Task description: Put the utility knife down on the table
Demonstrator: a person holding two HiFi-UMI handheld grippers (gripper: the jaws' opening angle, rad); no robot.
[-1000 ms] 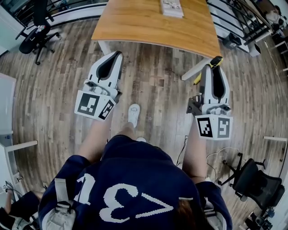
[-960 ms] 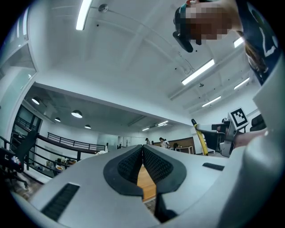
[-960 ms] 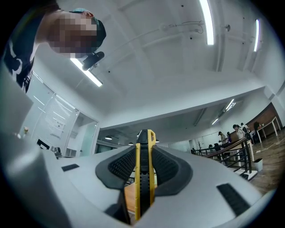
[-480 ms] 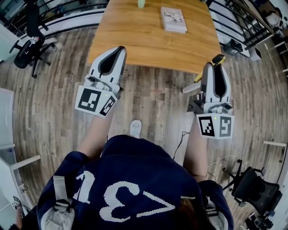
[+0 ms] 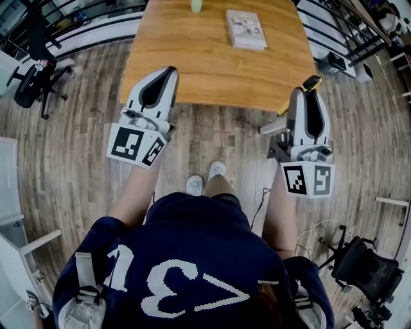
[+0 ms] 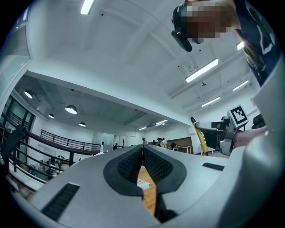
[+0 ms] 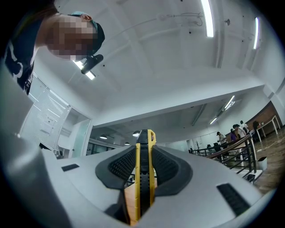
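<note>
A yellow and black utility knife (image 7: 143, 178) stands clamped between the black pads of my right gripper (image 7: 144, 167), its tip poking above the jaws. In the head view that knife (image 5: 311, 83) sticks out past my right gripper (image 5: 307, 96), right at the near right corner of the wooden table (image 5: 212, 64). My left gripper (image 5: 162, 78) hovers at the table's near left edge, jaws pressed together with nothing between them. In the left gripper view, my left gripper (image 6: 142, 162) shows its pads meeting, and the yellow knife (image 6: 199, 137) appears far right.
A book (image 5: 245, 28) lies at the far right of the table, and a pale green cup (image 5: 196, 6) stands at the far edge. Office chairs (image 5: 29, 77) stand at left and at lower right (image 5: 366, 266). A railing (image 5: 350, 32) runs along the right. The person's feet (image 5: 205, 178) rest on the wood floor.
The person has stepped toward the table, so both grippers now reach its near edge. A second foot has come forward. The knife stays clamped in the right gripper.
</note>
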